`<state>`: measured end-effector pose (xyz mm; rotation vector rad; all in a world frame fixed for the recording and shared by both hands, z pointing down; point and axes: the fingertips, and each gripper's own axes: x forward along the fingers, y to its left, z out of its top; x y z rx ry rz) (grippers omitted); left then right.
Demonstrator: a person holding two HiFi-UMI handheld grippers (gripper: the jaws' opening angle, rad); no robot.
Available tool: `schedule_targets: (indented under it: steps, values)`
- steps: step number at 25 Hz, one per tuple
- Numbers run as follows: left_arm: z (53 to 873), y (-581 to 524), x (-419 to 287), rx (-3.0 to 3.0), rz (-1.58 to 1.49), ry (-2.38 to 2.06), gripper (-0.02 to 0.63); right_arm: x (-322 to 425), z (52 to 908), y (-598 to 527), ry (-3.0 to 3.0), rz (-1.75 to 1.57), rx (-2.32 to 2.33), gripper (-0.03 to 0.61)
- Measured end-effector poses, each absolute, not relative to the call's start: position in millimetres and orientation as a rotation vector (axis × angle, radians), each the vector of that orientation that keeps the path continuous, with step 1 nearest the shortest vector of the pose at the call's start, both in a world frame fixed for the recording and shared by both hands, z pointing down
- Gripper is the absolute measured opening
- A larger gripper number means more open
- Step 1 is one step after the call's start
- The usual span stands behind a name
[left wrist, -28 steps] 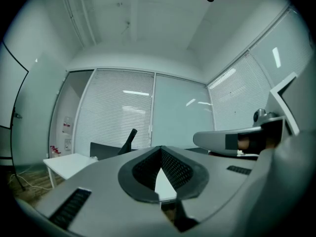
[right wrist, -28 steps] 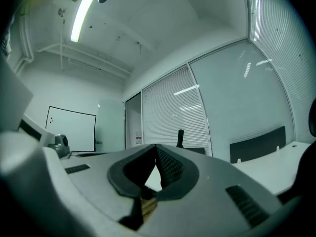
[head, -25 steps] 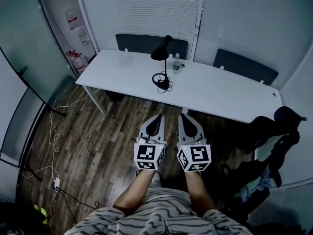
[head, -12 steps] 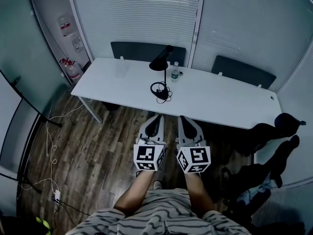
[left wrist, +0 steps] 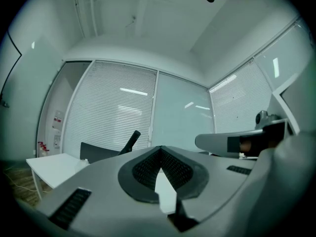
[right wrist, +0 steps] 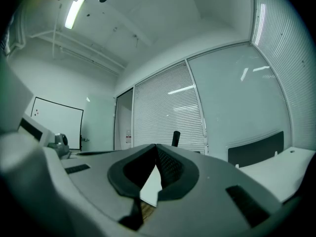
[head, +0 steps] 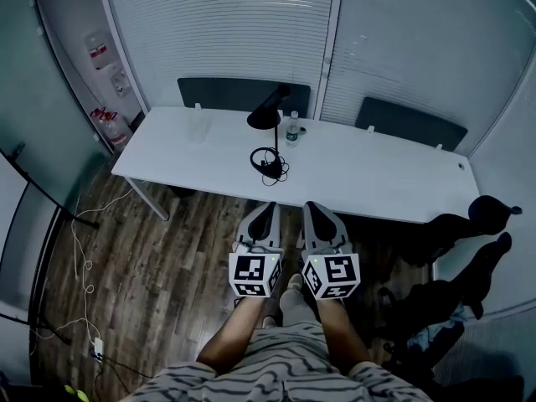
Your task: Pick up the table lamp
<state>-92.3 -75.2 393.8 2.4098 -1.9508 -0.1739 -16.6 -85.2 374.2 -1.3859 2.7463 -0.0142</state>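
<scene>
A black table lamp [head: 266,137] with a coiled cord at its base stands near the middle of the long white table [head: 377,170], well ahead of both grippers. My left gripper [head: 266,209] and right gripper [head: 311,208] are held side by side over the wood floor, short of the table's near edge. Both are shut, with nothing between the jaws. In the left gripper view the lamp's arm [left wrist: 129,141] pokes up just left of the shut left gripper [left wrist: 159,150]. In the right gripper view the lamp [right wrist: 175,138] shows above the shut right gripper [right wrist: 156,148].
A small water bottle [head: 291,129] stands just right of the lamp. Two dark chairs [head: 239,95] [head: 410,125] sit behind the table against the blinds. Dark bags and clothes [head: 469,237] pile at the right. Cables [head: 79,254] trail over the floor at left.
The view has shifted: the table and lamp sit a bit lower and further left in the head view, and a foot now shows below the grippers. Both grippers stay shut and side by side.
</scene>
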Motion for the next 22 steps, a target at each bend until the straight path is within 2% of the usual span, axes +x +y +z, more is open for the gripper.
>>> schedule_targets:
  steps: [22]
  values:
    - [405,-238,-110,2.379,-0.091,-2.035,0.008,-33,390,-252,2.759,-0.063,-1.317,0.012]
